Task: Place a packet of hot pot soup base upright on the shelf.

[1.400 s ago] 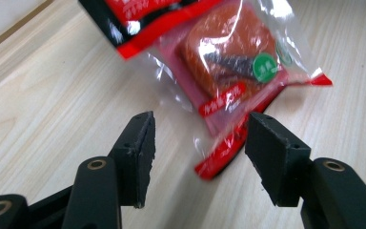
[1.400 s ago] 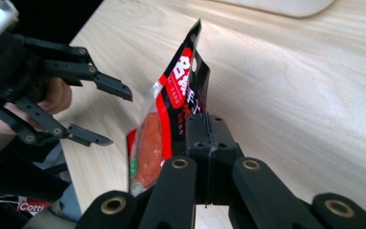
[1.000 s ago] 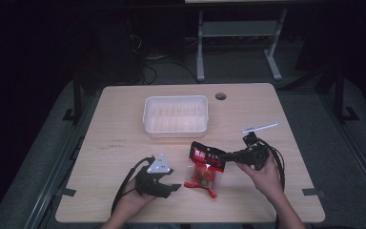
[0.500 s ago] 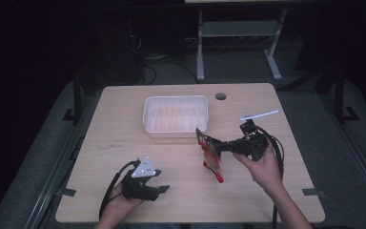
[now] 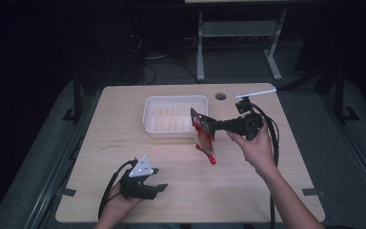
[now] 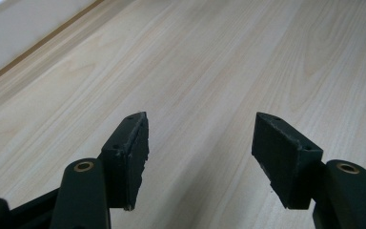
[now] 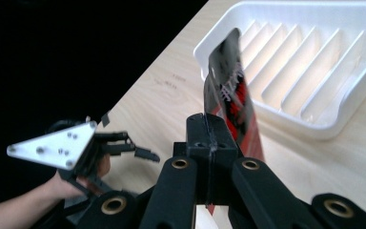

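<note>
Right hand (image 5: 255,145) raised above the right half of the table (image 5: 100,157), forearm slanting in from the lower right, wrist turned so the right claw (image 5: 208,125) points level toward the left. Pressed together on the upper edge of a red-and-black snack packet (image 5: 204,136); in the right gripper view, pads meeting flat on the packet (image 7: 231,102) with no gap between them. Packet lifted clear of the table, hanging edge-on, long axis running steeply down from the black top corner to the red bottom tip, slightly slanted to the right. Hangs just in front of the near right corner of the white ribbed tray (image 5: 148,114), which sits at the middle of the table's far half.

Left hand (image 5: 119,200) low at the near left edge of the table, forearm entering from the bottom, left claw (image 5: 158,187) pointing right, close over the wood. Just been opening: jaws stand partly spread, nothing between them but bare table (image 6: 209,71) in the left gripper view.
</note>
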Tool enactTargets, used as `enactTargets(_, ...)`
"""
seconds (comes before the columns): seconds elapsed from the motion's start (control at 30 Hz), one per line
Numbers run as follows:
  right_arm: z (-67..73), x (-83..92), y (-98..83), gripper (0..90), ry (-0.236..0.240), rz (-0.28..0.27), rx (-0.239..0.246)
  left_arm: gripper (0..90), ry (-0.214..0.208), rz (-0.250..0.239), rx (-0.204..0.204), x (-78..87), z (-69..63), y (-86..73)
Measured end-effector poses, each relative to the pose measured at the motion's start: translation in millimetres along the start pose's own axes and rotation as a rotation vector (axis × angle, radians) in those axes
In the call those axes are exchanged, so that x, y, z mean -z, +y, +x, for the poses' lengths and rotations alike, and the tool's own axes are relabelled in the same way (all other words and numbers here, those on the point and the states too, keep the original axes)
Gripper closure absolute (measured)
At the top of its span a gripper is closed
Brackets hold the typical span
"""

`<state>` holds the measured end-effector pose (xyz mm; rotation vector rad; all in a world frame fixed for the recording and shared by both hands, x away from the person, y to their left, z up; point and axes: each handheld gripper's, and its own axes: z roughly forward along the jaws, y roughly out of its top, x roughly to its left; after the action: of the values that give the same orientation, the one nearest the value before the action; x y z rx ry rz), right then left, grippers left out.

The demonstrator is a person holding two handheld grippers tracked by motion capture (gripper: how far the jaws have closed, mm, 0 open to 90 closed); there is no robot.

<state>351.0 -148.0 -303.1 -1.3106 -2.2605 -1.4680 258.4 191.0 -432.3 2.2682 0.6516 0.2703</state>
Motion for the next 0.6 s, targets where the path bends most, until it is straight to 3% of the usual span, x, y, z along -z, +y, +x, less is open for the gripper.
enactTargets(0.33,-4.3,-12.5,35.4,89.9,-0.027,-0.053,-0.024,36.6,0.009,0.000,-0.007,0.0,-0.6,-0.2)
enactTargets(0.6,-7.5,-27.6,58.1,89.8,-0.095,-0.076,-0.021,36.6,0.012,-0.004,-0.006,0.4,1.3,-0.8)
